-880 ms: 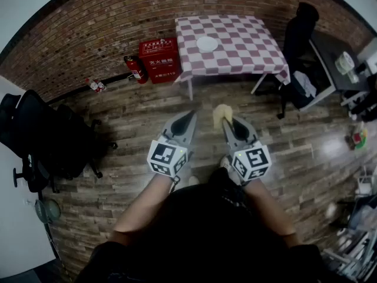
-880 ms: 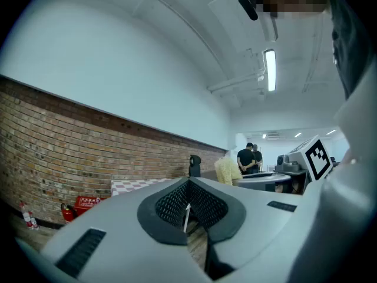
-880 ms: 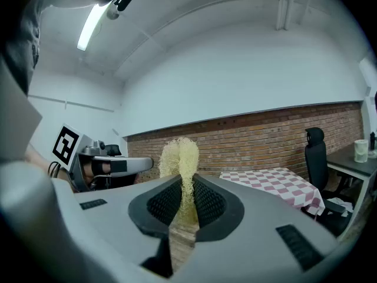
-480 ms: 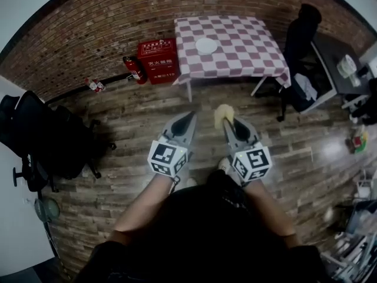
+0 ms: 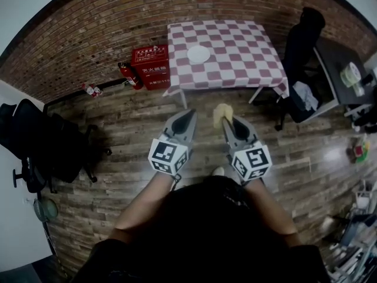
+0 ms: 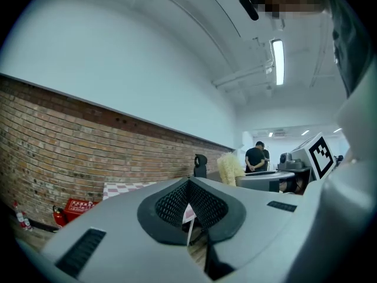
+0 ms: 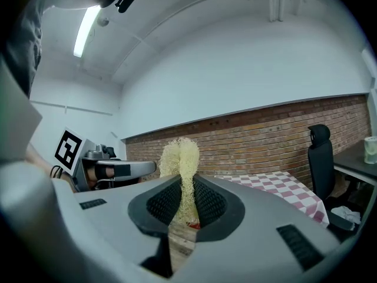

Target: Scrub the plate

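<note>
Checkered table (image 5: 241, 55) holds plate (image 5: 198, 53), well ahead of right claw (image 5: 227, 122) clamping scrubber (image 5: 221, 113).

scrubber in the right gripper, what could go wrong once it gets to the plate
1. The scrubber is soft and pinched low by the right gripper, with most of it past the tips; pressed hard, it may fold or slip out.
2. The plate lies on the checked table, and the left gripper is shut and empty, so nothing steadies it; it may slide.
</note>
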Demonstrator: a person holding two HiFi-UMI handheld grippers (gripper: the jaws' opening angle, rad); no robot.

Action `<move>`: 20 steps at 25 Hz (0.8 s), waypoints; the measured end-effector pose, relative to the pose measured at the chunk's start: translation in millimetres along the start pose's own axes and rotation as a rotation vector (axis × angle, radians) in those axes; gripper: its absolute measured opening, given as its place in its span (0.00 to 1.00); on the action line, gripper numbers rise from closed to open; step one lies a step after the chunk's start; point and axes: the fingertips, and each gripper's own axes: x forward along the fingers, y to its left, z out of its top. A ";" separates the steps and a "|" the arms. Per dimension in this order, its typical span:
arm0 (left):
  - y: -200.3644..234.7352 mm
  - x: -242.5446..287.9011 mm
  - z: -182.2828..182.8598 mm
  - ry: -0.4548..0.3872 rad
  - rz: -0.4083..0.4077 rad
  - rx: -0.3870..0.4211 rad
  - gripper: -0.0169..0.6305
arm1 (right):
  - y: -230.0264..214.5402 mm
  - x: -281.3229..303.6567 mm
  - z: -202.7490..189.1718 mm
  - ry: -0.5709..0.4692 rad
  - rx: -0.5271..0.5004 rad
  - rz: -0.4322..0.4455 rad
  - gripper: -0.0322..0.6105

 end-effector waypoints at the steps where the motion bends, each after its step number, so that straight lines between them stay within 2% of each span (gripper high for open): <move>1: -1.1 13.6 1.8 -0.003 0.007 -0.001 0.04 | -12.7 4.0 2.9 -0.001 -0.003 0.009 0.13; 5: -3.6 58.8 9.9 -0.008 0.038 -0.008 0.04 | -55.4 18.1 14.5 0.006 -0.013 0.047 0.13; 11: 2.6 98.2 7.2 0.012 0.064 -0.009 0.04 | -94.4 37.8 16.4 0.023 0.001 0.074 0.13; 20: 59.7 145.7 -4.4 0.029 0.067 -0.037 0.04 | -123.6 102.3 8.3 0.056 0.004 0.062 0.13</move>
